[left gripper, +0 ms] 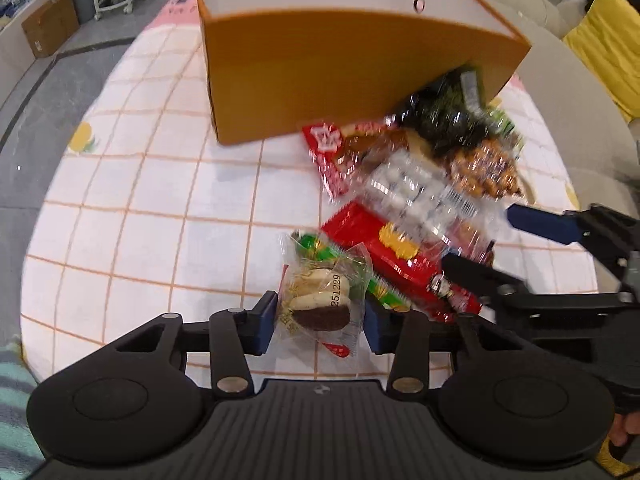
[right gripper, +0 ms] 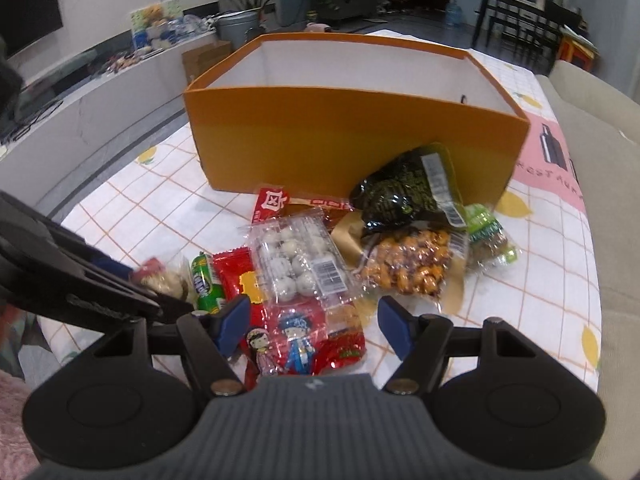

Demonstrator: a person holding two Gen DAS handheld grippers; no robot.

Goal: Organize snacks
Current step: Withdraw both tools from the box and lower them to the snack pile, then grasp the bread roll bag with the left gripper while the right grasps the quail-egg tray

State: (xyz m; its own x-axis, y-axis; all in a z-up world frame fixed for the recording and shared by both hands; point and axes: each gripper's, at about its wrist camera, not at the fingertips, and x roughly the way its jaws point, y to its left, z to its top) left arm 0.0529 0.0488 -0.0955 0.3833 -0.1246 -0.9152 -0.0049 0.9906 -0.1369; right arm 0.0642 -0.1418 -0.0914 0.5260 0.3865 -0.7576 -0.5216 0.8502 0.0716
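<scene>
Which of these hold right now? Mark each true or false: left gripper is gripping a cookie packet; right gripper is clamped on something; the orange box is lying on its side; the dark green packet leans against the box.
1. The left gripper is gripping a cookie packet. True.
2. The right gripper is clamped on something. False: its jaws stand open above the red cartoon packet.
3. The orange box lies on its side. False: it stands upright, open at the top.
4. The dark green packet leans against the box. True.
</scene>
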